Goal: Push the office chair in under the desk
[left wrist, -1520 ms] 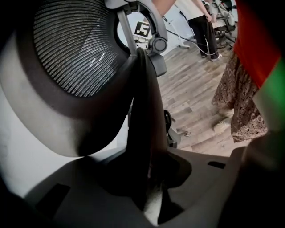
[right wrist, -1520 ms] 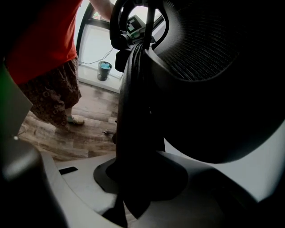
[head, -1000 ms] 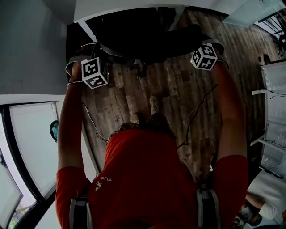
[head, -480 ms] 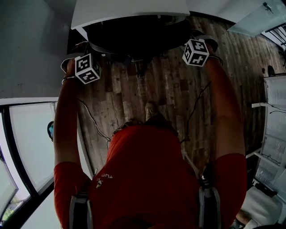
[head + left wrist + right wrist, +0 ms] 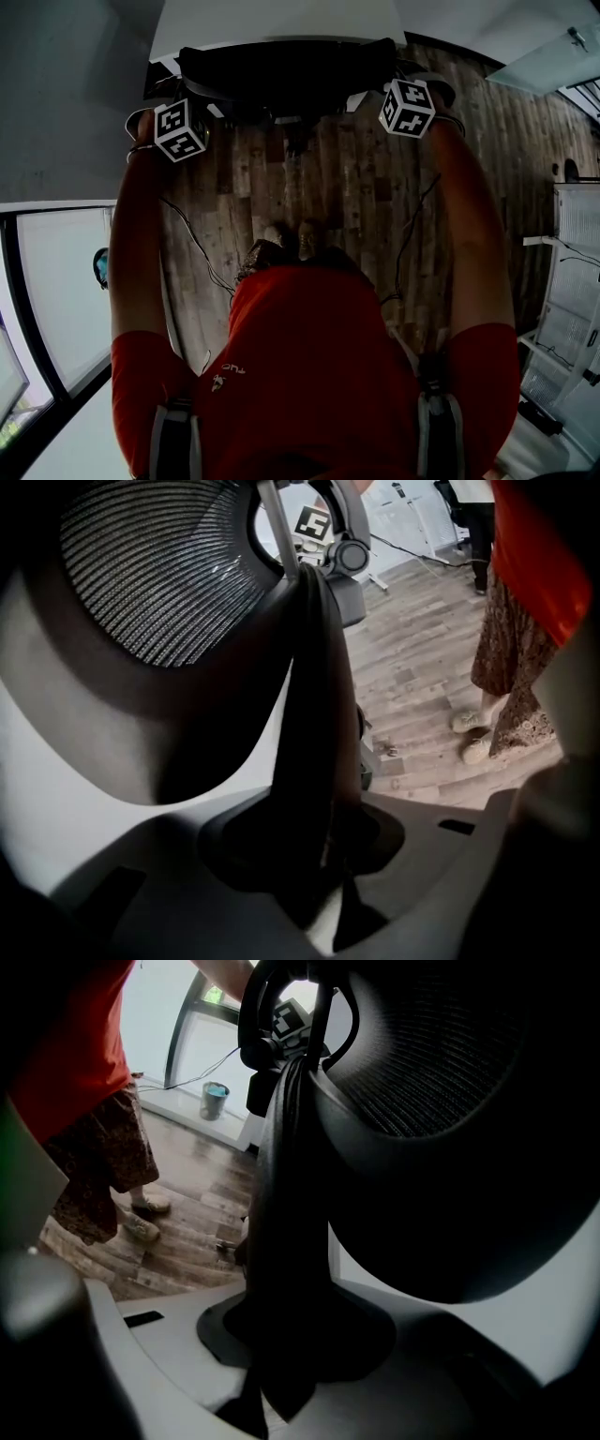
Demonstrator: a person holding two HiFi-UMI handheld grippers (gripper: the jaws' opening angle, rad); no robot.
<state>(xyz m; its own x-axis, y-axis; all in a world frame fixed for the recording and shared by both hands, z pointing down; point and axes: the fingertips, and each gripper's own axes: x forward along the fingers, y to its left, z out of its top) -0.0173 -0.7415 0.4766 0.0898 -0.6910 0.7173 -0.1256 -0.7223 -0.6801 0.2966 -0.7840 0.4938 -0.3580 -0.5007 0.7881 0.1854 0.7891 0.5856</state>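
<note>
The black mesh-backed office chair (image 5: 286, 70) is sitting partly under the white desk (image 5: 281, 19), its backrest at the desk's edge. The left gripper (image 5: 323, 855) is opening slightly with the backrest rim between its pads, while the right gripper (image 5: 281, 1335) is clamping the opposite rim.

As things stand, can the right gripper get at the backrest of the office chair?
Yes, it seems so: the right gripper is at the office chair backrest, with its jaws closed on the backrest's side edge. Nothing stands in the way.
</note>
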